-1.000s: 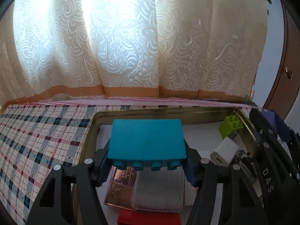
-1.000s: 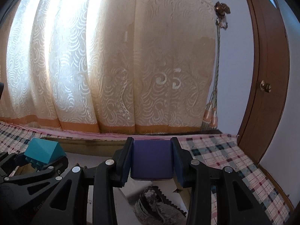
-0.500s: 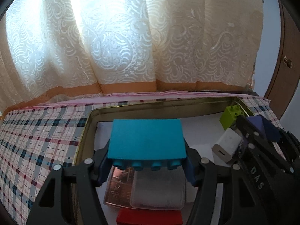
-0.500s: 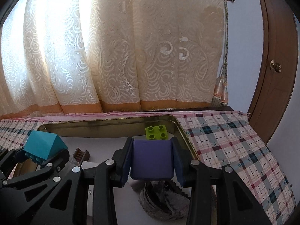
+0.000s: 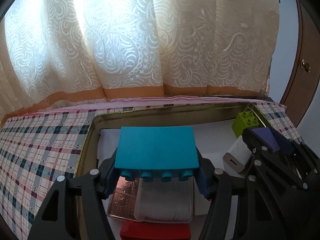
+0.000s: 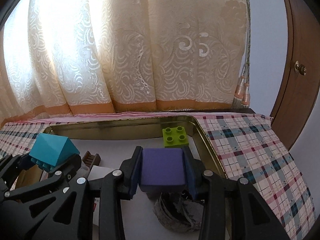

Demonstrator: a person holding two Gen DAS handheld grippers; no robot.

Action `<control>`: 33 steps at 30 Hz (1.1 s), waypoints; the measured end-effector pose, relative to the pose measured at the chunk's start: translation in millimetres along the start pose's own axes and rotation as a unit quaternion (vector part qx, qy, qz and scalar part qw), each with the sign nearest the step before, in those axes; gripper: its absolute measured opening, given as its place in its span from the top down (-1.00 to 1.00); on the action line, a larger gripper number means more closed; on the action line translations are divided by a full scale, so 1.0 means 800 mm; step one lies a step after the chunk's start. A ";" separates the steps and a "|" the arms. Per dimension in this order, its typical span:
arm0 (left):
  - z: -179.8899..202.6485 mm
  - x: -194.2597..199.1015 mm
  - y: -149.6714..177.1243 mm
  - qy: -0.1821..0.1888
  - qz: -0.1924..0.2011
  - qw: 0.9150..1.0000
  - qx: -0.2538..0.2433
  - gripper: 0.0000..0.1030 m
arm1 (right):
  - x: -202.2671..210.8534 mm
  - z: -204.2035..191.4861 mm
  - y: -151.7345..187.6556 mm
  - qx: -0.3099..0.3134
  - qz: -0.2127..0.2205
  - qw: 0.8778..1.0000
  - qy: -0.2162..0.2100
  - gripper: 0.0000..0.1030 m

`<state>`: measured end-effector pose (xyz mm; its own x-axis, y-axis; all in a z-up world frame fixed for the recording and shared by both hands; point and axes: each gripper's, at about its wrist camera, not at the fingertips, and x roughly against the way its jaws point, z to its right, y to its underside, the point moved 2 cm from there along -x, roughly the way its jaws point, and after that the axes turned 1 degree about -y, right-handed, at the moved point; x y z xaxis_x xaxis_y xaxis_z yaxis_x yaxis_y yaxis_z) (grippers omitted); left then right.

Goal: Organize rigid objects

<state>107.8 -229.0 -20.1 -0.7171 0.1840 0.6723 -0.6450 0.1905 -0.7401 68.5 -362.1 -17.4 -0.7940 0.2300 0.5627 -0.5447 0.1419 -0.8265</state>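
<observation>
My left gripper [image 5: 157, 170] is shut on a teal roof-shaped block [image 5: 157, 148], held above the left part of a gold metal tray [image 5: 88, 140]. My right gripper [image 6: 162, 170] is shut on a purple block [image 6: 162, 167], held above the right part of the tray [image 6: 208, 146]. Each gripper also shows in the other's view: the right one with the purple block [image 5: 266, 138], the left one with the teal block [image 6: 52, 150]. A lime green brick [image 6: 176, 137] sits in the tray's far right corner.
In the tray lie a white charger [image 5: 237, 156], a copper tin [image 5: 122, 198], a clear box [image 5: 164, 200], a red box [image 5: 156, 230], a brown comb [image 6: 92, 158] and a dark round thing [image 6: 176, 214]. A plaid cloth [image 5: 40, 146] covers the table; a curtain hangs behind.
Both grippers have tipped downward toward the tray with their blocks still held. More of the tray and the green brick has come into view.
</observation>
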 end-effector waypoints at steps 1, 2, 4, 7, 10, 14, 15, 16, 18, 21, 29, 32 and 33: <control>-0.002 -0.001 -0.001 -0.001 -0.006 1.000 0.004 -0.33 | 0.001 0.000 0.000 0.002 0.001 1.000 -0.001 0.17; -0.003 -0.001 -0.002 -0.006 -0.013 1.000 0.008 -0.46 | 0.002 0.001 0.001 0.000 0.004 1.000 0.001 0.15; -0.007 -0.003 -0.003 -0.012 -0.025 0.999 0.016 -0.68 | 0.007 0.010 0.003 -0.012 0.014 1.000 0.009 0.06; -0.015 0.008 -0.003 0.024 -0.006 0.999 0.029 -0.79 | 0.019 0.026 0.006 -0.039 0.033 0.999 0.005 -0.28; -0.019 0.026 -0.004 0.022 0.029 0.999 0.036 -0.99 | 0.039 0.043 0.008 -0.066 0.073 0.995 0.007 -0.64; -0.015 0.044 -0.005 0.026 0.065 0.997 0.014 -0.99 | 0.056 0.048 0.010 -0.074 0.100 0.992 0.004 -0.71; -0.015 0.047 -0.004 0.028 0.070 0.997 0.014 -0.99 | 0.058 0.048 0.010 -0.074 0.103 0.992 0.006 -0.71; -0.017 0.050 -0.003 0.029 0.075 0.997 0.016 -0.99 | 0.061 0.047 0.012 -0.074 0.107 0.991 0.007 -0.71; -0.019 0.055 0.001 0.025 0.082 0.996 0.017 -1.00 | 0.068 0.046 0.014 -0.073 0.118 0.990 0.010 -0.72; -0.022 0.062 0.015 0.019 0.092 0.996 0.003 -1.00 | 0.074 0.041 0.018 -0.063 0.129 0.990 0.018 -0.72; -0.038 0.079 0.033 -0.012 0.126 0.992 0.012 -1.00 | 0.095 0.039 0.028 -0.057 0.153 0.986 0.046 -0.75; -0.044 0.085 0.042 -0.029 0.136 0.990 0.012 -1.00 | 0.102 0.039 0.030 -0.059 0.163 0.984 0.051 -0.75; -0.046 0.086 0.045 -0.035 0.139 0.990 0.012 -1.00 | 0.104 0.039 0.031 -0.059 0.165 0.983 0.052 -0.75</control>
<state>45.2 -174.4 0.3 -0.8836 0.1585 0.4405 -0.4258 0.1193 -0.8969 -19.3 -369.6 9.2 -0.8870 0.3793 0.2635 -0.2214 0.1515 -0.9633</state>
